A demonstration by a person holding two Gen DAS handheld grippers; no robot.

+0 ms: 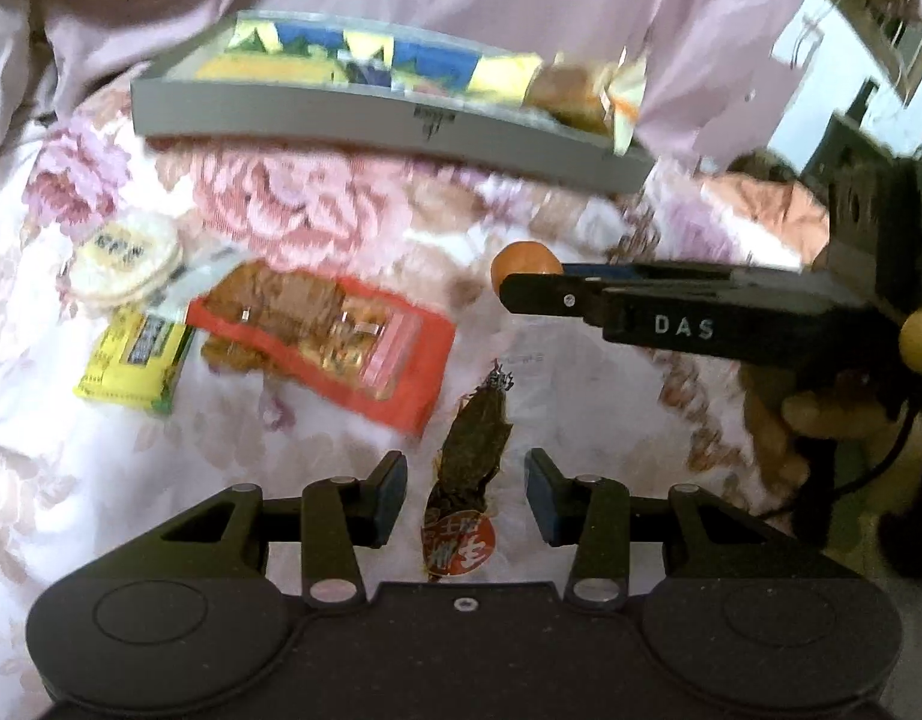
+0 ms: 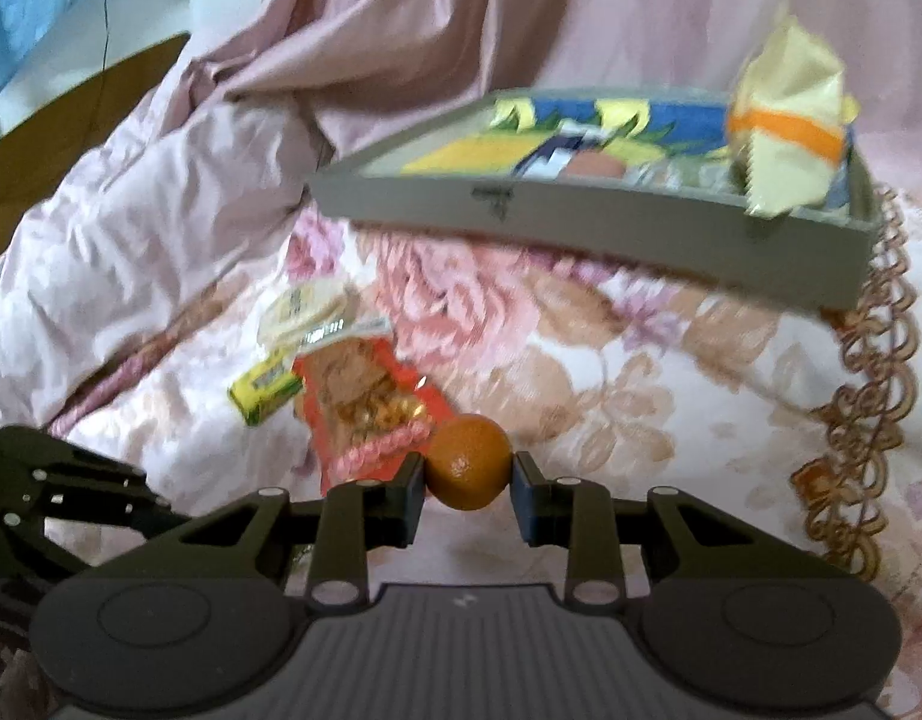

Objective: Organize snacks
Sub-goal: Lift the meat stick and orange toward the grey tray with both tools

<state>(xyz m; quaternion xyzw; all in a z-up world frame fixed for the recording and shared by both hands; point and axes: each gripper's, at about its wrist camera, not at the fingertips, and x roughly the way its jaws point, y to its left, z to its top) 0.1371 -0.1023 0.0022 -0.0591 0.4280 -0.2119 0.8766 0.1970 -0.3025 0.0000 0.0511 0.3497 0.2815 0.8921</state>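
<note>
Two grippers in play, so going camera by camera. From the left wrist view, your left gripper (image 1: 466, 495) sits spread either side of a dark snack packet (image 1: 468, 468), pads not touching it as far as I can see, so nothing's held there. Off to the left on the flowery bedspread (image 1: 317, 210) are a red packet (image 1: 323, 339), a yellow packet (image 1: 134, 366) and a round white one (image 1: 125, 258). The grey tray (image 1: 365, 114) at the back already has a few snacks in it.

Right wrist view: your right gripper (image 2: 468, 474) is pinching a small orange (image 2: 468, 462) by its sides, tray (image 2: 581, 222) well ahead. My worry is that it's round and smooth, so if you tilt or ease the squeeze it could roll out onto the soft cover. Also that cream bag (image 2: 785, 114) leans over the tray's right corner and could get knocked out.
</note>
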